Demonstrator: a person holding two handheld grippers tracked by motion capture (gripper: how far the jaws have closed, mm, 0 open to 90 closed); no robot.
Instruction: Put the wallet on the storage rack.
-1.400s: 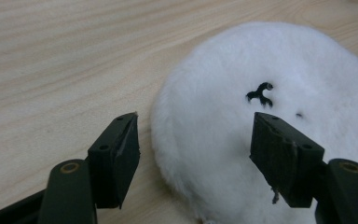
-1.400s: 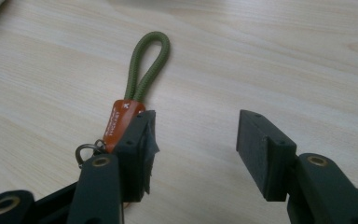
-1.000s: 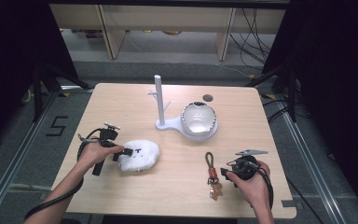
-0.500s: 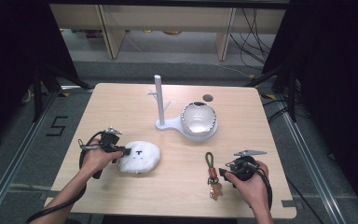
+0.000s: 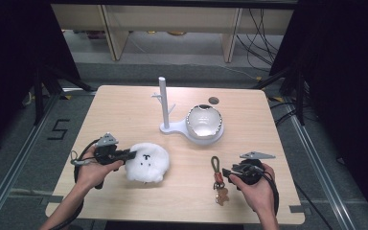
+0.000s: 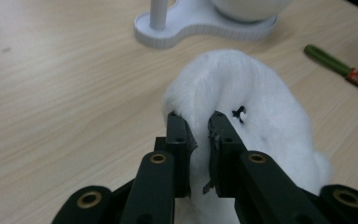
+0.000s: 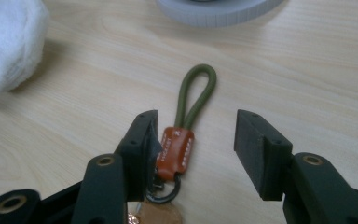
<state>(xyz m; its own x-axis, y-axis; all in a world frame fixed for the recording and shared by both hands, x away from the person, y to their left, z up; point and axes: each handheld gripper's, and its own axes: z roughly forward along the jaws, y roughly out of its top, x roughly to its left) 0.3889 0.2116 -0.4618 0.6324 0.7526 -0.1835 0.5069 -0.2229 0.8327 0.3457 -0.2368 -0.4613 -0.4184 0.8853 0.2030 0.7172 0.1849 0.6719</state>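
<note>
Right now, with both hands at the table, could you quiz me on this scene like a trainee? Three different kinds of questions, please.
1. True or false: the left gripper has its jaws pinched on the fluffy white plush toy.
2. What lies between the right gripper's jaws?
A. a white bowl
B. an olive-green cord loop keychain with an orange-brown leather tab
C. a pen
3. Fill in: the round white bowl sits on the white stand's ___.

Key:
1. True; a fold of fur sits between the jaws, which have just been closing.
2. B; those jaws stand apart.
3. base
</note>
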